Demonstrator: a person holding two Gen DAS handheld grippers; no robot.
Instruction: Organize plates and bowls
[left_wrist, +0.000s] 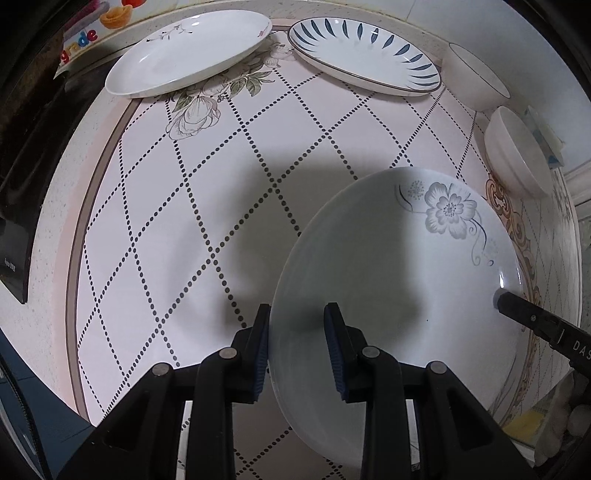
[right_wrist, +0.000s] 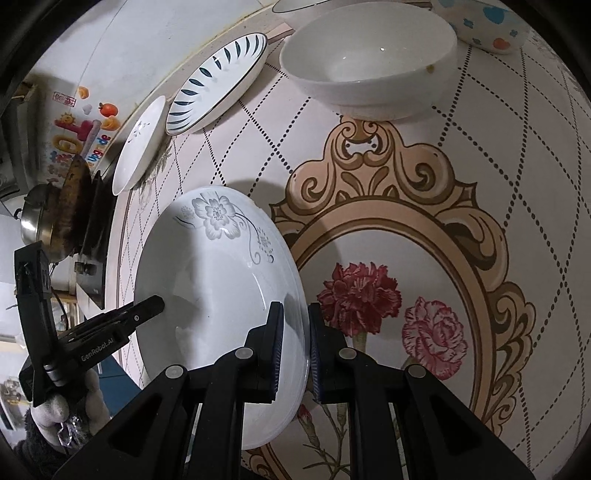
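One white plate (left_wrist: 399, 280), grey flower print

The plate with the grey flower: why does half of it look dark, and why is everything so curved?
Left wrist view: the tools' shadow falls across the flower plate and the table. Right wrist view: the plate shows a glare patch near its middle. Both views: the fisheye lens bends the table's edges.

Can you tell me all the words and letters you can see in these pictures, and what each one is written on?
"GenRobot.AI": white letters on the black body of the left claw, seen from the right wrist.
"DAS": white letters, cut off at the picture's edge, on the right claw, seen from the left wrist.
"grade": colourful letters on the sticker on the wall.
Colourful characters on the wall poster: too blurred to read.
Small white print on the black appliance: too small to read.
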